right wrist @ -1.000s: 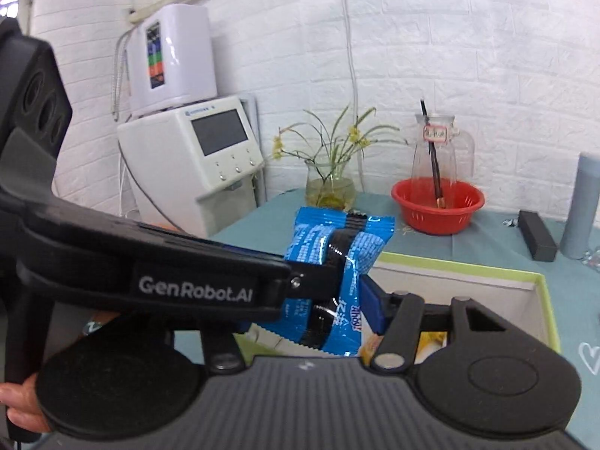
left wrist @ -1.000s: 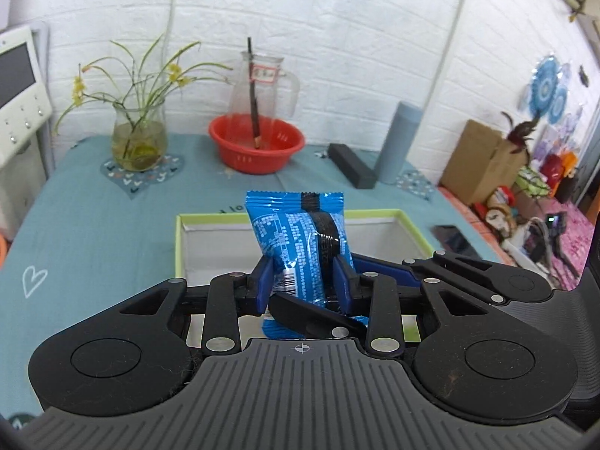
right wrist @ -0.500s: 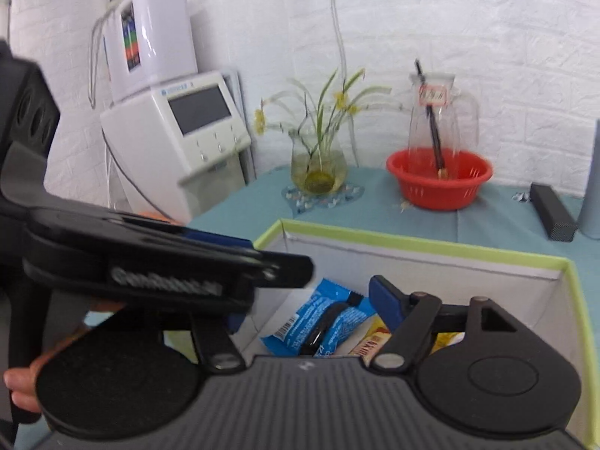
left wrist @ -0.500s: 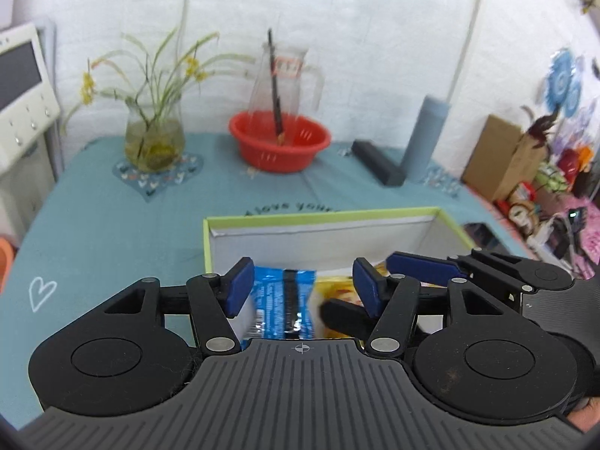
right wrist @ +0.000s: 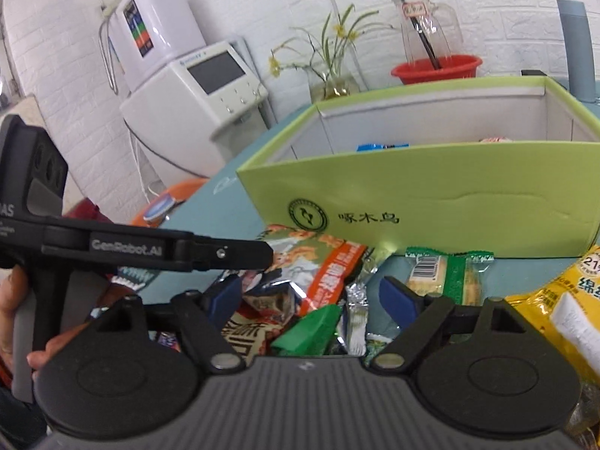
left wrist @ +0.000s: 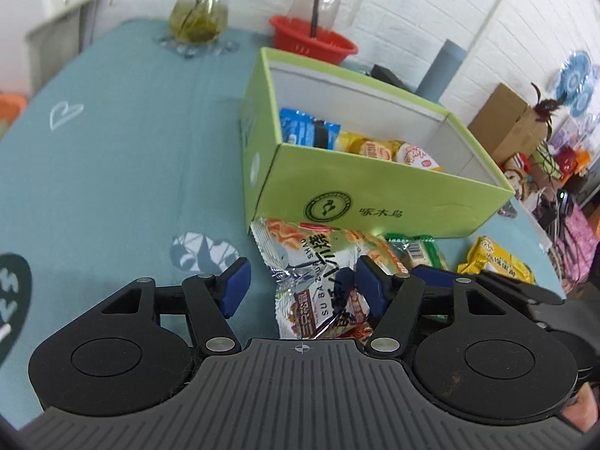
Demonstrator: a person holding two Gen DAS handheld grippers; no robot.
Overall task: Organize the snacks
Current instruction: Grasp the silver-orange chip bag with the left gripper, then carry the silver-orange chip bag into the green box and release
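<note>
Left wrist view: both grippers emptied, blue biscuit packets now inside the green box.

Left gripper: a second ago clamped on an upright blue packet; now jaws apart, a silver-orange snack bag lying loose between them, unpinched. Right gripper: likewise rid of its packet, jaws opening over a heap of wrappers. Blue packet: flat in the box's upper-left corner, long axis running left to right, beside yellow packets. Green box: centre frame, open-topped, on a teal tablecloth. Loose snacks lie against its near wall. Behind: red basin, glass vase, white brick wall.
</note>
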